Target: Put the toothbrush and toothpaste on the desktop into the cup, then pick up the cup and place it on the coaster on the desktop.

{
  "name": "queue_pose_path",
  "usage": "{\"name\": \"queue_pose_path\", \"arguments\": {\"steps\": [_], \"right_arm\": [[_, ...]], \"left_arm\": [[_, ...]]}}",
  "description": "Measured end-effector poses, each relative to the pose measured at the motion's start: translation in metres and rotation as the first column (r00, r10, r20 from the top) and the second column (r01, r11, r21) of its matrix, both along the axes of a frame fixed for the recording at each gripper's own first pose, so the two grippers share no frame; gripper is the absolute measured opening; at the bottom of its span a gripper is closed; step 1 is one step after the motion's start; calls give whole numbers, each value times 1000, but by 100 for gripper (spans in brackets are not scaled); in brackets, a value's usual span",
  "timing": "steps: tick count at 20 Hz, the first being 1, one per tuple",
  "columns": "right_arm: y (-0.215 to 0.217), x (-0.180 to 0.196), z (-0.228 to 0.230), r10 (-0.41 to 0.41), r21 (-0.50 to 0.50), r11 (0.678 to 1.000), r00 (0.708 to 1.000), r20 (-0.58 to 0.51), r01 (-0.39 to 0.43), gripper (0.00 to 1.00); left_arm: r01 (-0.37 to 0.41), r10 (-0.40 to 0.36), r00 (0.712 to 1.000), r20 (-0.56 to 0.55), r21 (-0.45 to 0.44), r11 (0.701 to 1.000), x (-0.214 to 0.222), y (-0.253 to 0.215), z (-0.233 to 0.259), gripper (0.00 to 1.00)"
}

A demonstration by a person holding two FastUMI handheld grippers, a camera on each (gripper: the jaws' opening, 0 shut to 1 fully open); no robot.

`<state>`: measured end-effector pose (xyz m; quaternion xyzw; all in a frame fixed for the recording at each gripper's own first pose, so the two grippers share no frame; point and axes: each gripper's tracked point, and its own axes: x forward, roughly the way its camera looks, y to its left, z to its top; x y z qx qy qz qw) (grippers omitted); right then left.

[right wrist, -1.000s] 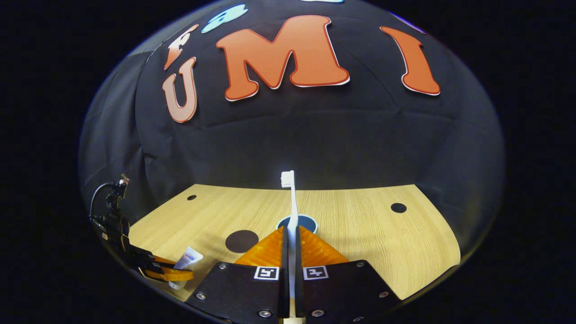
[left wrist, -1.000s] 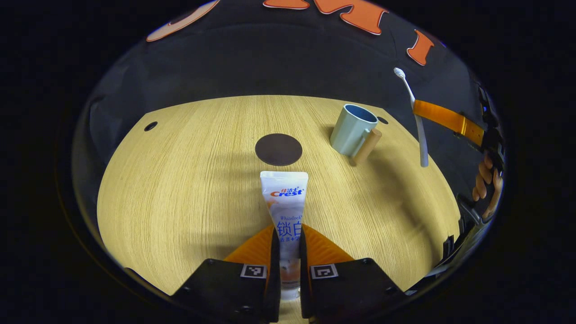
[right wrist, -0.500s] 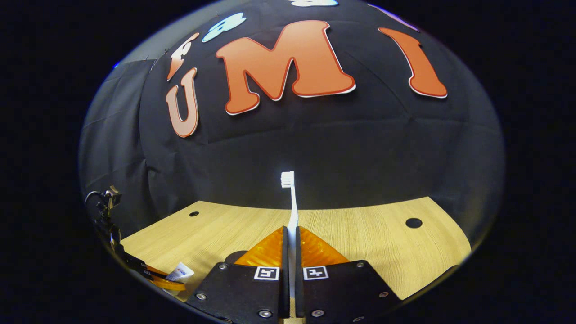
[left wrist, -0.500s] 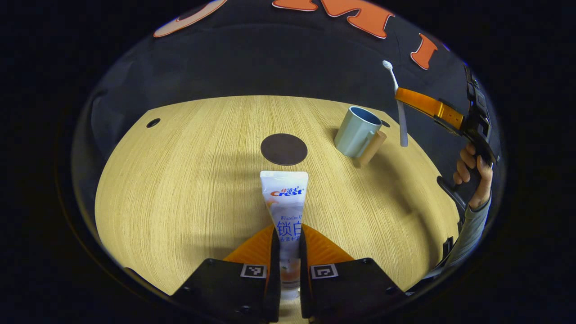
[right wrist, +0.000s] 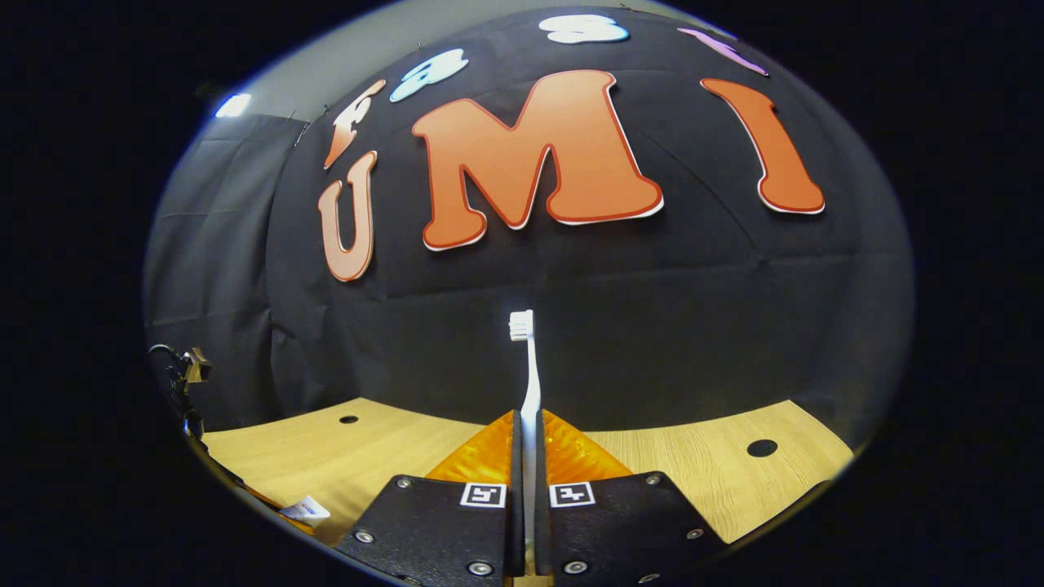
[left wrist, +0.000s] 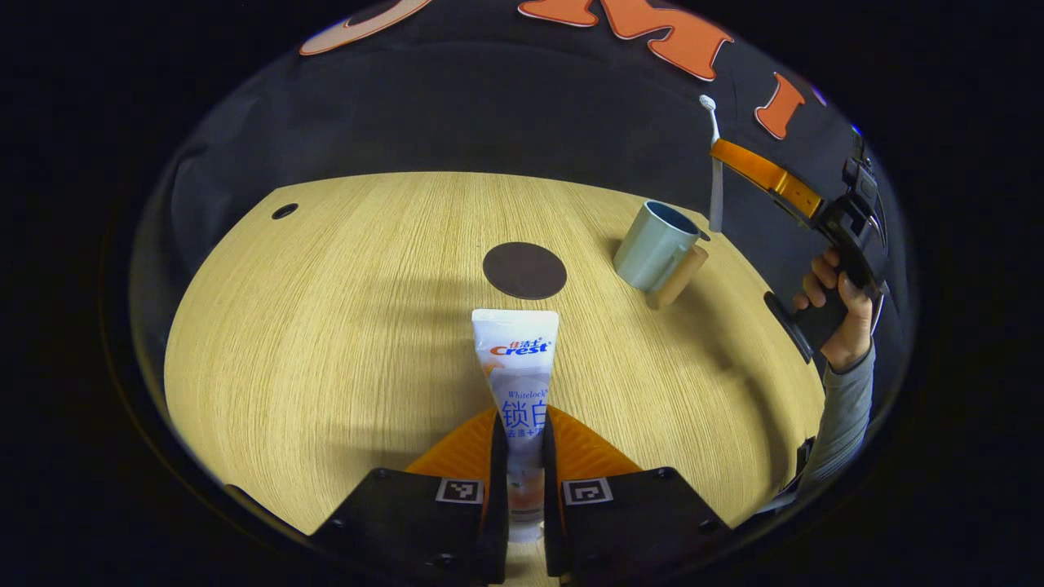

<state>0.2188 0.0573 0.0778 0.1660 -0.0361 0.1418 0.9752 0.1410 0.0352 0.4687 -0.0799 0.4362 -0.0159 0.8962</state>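
Note:
In the left gripper view my left gripper (left wrist: 519, 440) is shut on a white toothpaste tube (left wrist: 517, 359), held low over the wooden desk (left wrist: 326, 326). Past the tube lies a dark round coaster (left wrist: 524, 270). A pale blue cup (left wrist: 656, 246) with a wooden handle stands at the far right. Above it, a hand (left wrist: 832, 314) holds my right gripper (left wrist: 726, 156), shut on a white toothbrush (left wrist: 714, 167) that hangs upright with its handle end just over the cup's rim. In the right gripper view, the right gripper (right wrist: 528, 428) grips the toothbrush (right wrist: 526, 367), bristles up.
Small dark holes dot the desk (left wrist: 285, 211) (right wrist: 762, 447). The black cloth wall (right wrist: 652, 326) closes in behind the desk. The toothpaste tube's end (right wrist: 306, 510) peeks in at the lower left of the right gripper view.
The right gripper has carried the toothbrush up and over toward the cup, tilting upward so its view shows more wall and less desk. The left gripper and toothpaste have barely moved.

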Motion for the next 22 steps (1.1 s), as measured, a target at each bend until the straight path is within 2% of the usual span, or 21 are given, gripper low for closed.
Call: {"name": "queue_pose_path", "arguments": {"steps": [7, 16, 22], "right_arm": [[6, 19, 9, -9, 23, 1000, 996, 91, 7, 6], [10, 36, -33, -8, 2, 1000, 1000, 14, 8, 6], [10, 38, -64, -5, -15, 1000, 999, -48, 4, 6]], "left_arm": [[-14, 14, 999, 40, -9, 1000, 1, 1, 7, 21], [-44, 46, 991, 127, -20, 999, -9, 9, 64, 21], [-77, 78, 968, 238, -13, 997, -11, 24, 125, 21]]}}
